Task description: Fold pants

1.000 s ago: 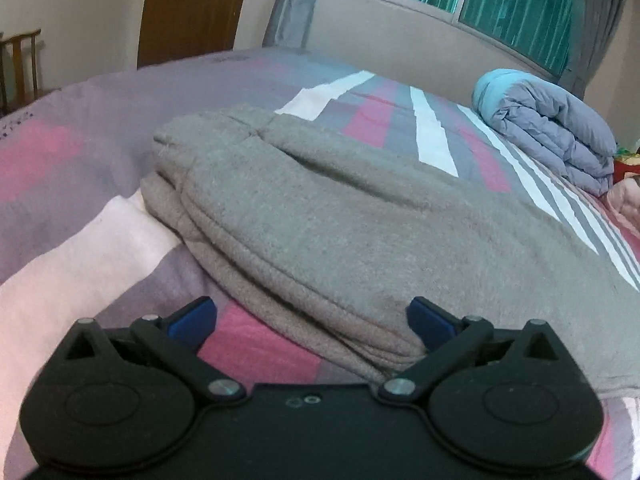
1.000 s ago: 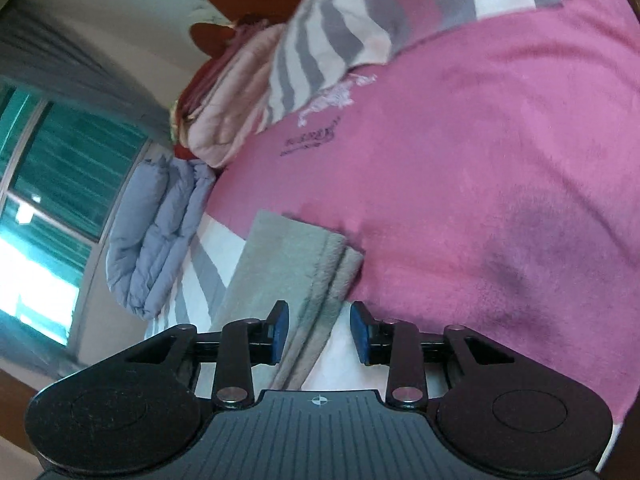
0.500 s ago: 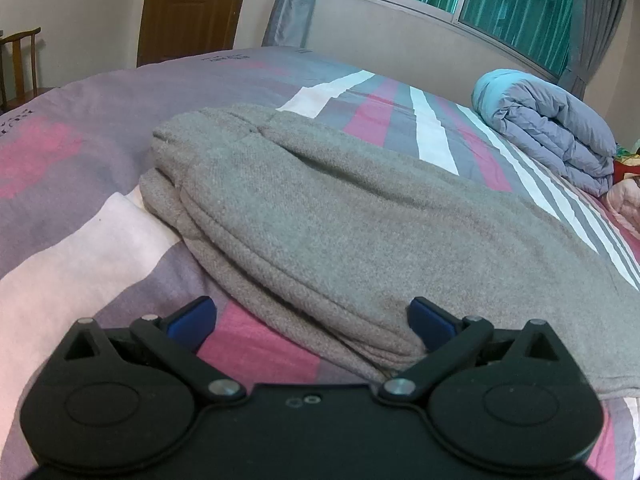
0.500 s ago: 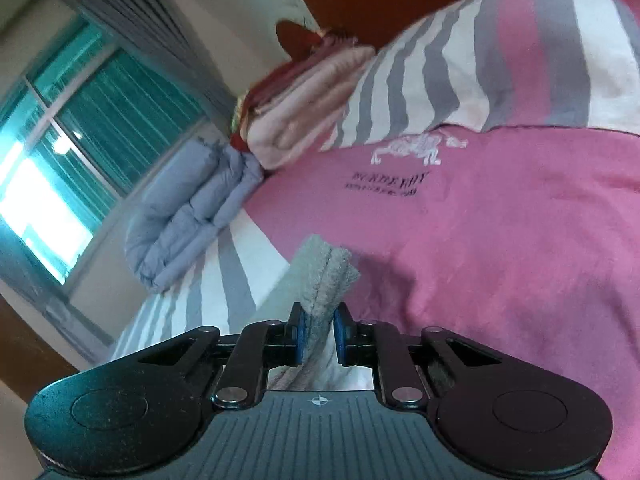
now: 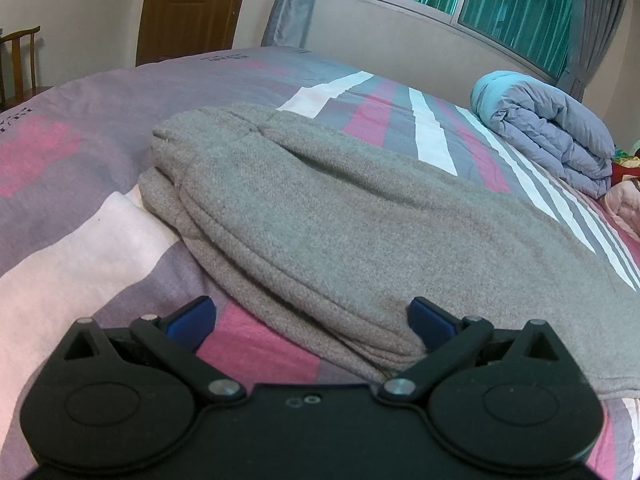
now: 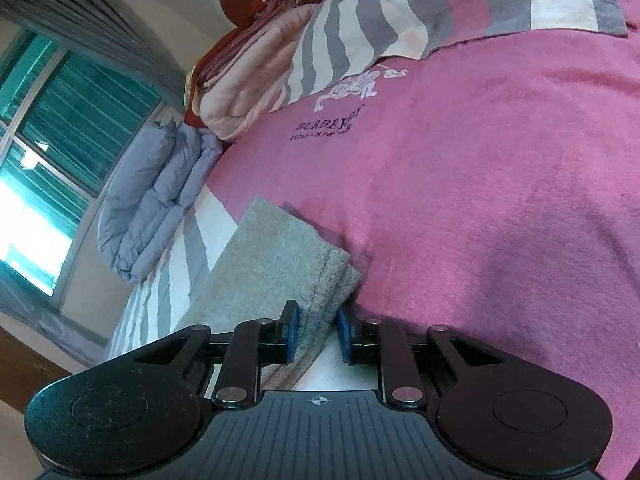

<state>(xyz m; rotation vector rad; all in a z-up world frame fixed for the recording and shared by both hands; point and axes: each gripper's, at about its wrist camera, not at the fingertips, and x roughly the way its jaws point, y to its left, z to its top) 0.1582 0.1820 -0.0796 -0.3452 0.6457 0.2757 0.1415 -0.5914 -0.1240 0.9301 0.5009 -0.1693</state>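
The grey pants (image 5: pixel 340 216) lie folded lengthwise on the striped bedspread (image 5: pixel 80 240), filling the middle of the left wrist view, with the waistband end toward the upper left of the frame and the legs running off to the lower right. In the right wrist view the cuff end (image 6: pixel 280 272) sits at lower centre, against the pink panel of the bedspread.

The left gripper (image 5: pixel 312 322) hangs with its jaws wide apart, straddling the near edge of the pants; the right-hand blue pad (image 5: pixel 430 320) rests at the fabric edge, while the other stands over bare bedspread. Nothing is pinched there.

The right gripper (image 6: pixel 316 334) has its jaws only narrowly apart around the stacked cuff layers. They have just been opening a little after a tighter squeeze. The left pad touches the cloth, but a light gap shows beside the right pad, so the hold looks slack or already let go.

The chief risk, as it seems from here, is a partial catch. If the right gripper lifts with this loose bite, only the top layer may come up and the stacked legs would slide apart, spoiling the fold. If it closes again off-centre, it could snag the bedspread beneath.

On the left side, closing from this straddle would likely gather bedspread along with the pants edge, dragging the sheet. The thick knit could also bunch and pull the waistband end out of line.
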